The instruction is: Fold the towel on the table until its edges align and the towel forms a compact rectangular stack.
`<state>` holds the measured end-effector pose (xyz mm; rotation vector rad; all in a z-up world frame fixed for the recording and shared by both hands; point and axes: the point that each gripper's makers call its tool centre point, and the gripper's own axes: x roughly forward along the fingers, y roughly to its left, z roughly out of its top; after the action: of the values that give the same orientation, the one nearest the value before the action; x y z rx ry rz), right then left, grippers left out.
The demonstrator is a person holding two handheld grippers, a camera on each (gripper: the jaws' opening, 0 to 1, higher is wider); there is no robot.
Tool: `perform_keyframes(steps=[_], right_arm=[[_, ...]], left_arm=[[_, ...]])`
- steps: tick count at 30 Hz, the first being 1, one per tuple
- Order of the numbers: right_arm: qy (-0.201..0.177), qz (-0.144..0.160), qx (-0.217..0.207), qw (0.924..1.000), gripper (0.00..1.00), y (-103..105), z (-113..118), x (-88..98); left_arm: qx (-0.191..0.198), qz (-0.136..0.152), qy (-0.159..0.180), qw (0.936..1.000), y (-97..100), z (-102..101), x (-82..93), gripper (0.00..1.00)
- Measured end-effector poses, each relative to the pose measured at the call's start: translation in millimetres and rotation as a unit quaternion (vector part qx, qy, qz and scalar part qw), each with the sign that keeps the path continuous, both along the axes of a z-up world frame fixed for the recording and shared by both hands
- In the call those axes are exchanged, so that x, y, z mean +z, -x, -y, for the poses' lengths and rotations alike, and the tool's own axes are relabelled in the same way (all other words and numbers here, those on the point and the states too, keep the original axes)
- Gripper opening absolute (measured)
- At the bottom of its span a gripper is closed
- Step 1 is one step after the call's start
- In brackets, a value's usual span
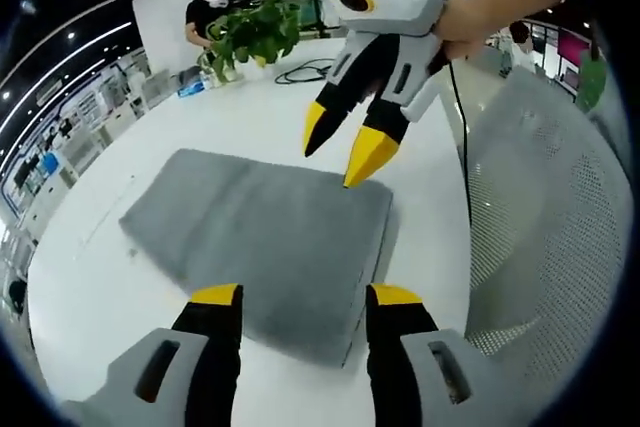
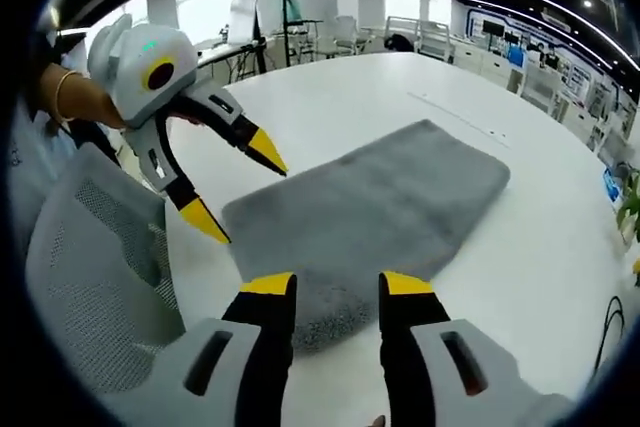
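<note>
A grey towel (image 1: 260,232) lies flat on the round white table (image 1: 110,297), folded, with a layered edge along one side. My left gripper (image 1: 305,297) is open just above the towel's near edge, holding nothing. My right gripper (image 1: 340,152), held by a hand, hovers open over the towel's far corner, one yellow tip close to the cloth. In the right gripper view the towel (image 2: 390,202) stretches away from my open right gripper (image 2: 337,284). The left gripper (image 2: 240,187) hangs open beside the towel's left edge.
A grey mesh chair back (image 1: 545,237) (image 2: 90,277) stands against the table edge beside the towel. A potted plant (image 1: 255,32) and a black cable (image 1: 300,72) sit at the far side of the table, with a person (image 1: 205,12) behind. Bare tabletop (image 2: 540,267) surrounds the towel.
</note>
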<state>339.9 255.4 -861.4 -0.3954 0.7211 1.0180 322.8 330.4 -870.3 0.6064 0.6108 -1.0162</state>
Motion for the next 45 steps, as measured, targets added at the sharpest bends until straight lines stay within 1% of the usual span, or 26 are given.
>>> perform_keyframes(steps=[3, 8, 12, 16, 18, 21, 22, 23, 25, 28, 35, 37, 39, 43, 45], right_arm=[[0.012, -0.001, 0.023, 0.9997, 0.32, 11.5, -4.2, -4.4], [0.009, -0.013, 0.030, 0.9994, 0.31, 19.7, -7.0, -9.1], [0.011, -0.018, 0.036, 0.9991, 0.30, 24.3, -8.4, -12.7], [0.014, -0.025, 0.048, 0.9984, 0.29, 30.2, -11.3, -18.9], [0.021, -0.026, 0.058, 0.9978, 0.29, 32.8, -12.1, -23.3], [0.040, -0.025, 0.077, 0.9959, 0.28, 37.1, -11.6, -31.0], [0.050, -0.025, 0.085, 0.9949, 0.28, 38.7, -10.5, -34.2], [0.056, -0.025, 0.089, 0.9942, 0.28, 39.5, -9.8, -36.2], [0.062, -0.023, 0.095, 0.9933, 0.28, 40.2, -9.6, -38.7], [0.075, -0.020, 0.108, 0.9911, 0.27, 36.5, -7.8, -47.0], [0.101, -0.012, 0.140, 0.9849, 0.26, 34.3, -7.1, -59.1], [0.120, 0.004, 0.155, 0.9807, 0.24, 32.1, -5.8, -60.8], [0.132, 0.013, 0.165, 0.9774, 0.22, 32.8, -6.5, -61.9], [0.147, 0.033, 0.186, 0.9709, 0.20, 33.0, -6.0, -62.6], [0.142, 0.029, 0.178, 0.9734, 0.19, 32.2, -6.0, -62.6]], left_arm=[[-0.004, -0.004, 0.004, 1.0000, 6.0, 2.5, -0.3, 0.49], [-0.013, -0.007, -0.006, 0.9999, 11.4, 2.9, -5.9, 0.46], [-0.024, -0.011, -0.013, 0.9996, 15.0, 4.3, -10.3, 0.39], [-0.035, -0.020, -0.018, 0.9990, 18.6, 6.7, -15.5, 0.34], [-0.041, -0.021, -0.023, 0.9987, 19.8, 7.7, -19.2, 0.32], [-0.046, -0.023, -0.030, 0.9982, 19.1, 8.1, -23.5, 0.31], [-0.051, -0.022, -0.039, 0.9977, 19.4, 7.7, -25.8, 0.31], [-0.060, -0.014, -0.051, 0.9968, 18.6, 6.7, -27.3, 0.31], [-0.069, -0.007, -0.067, 0.9953, 18.3, 5.9, -30.7, 0.30], [-0.073, -0.009, -0.076, 0.9944, 17.2, 6.3, -36.3, 0.29], [-0.078, -0.014, -0.088, 0.9930, 13.4, 5.4, -40.8, 0.25], [-0.077, -0.020, -0.085, 0.9932, 12.9, 5.8, -40.9, 0.25], [-0.081, -0.022, -0.090, 0.9924, 13.2, 5.9, -41.7, 0.25], [-0.089, -0.026, -0.100, 0.9906, 14.5, 7.3, -41.9, 0.24], [-0.088, -0.024, -0.102, 0.9907, 11.5, 7.5, -42.3, 0.20]])
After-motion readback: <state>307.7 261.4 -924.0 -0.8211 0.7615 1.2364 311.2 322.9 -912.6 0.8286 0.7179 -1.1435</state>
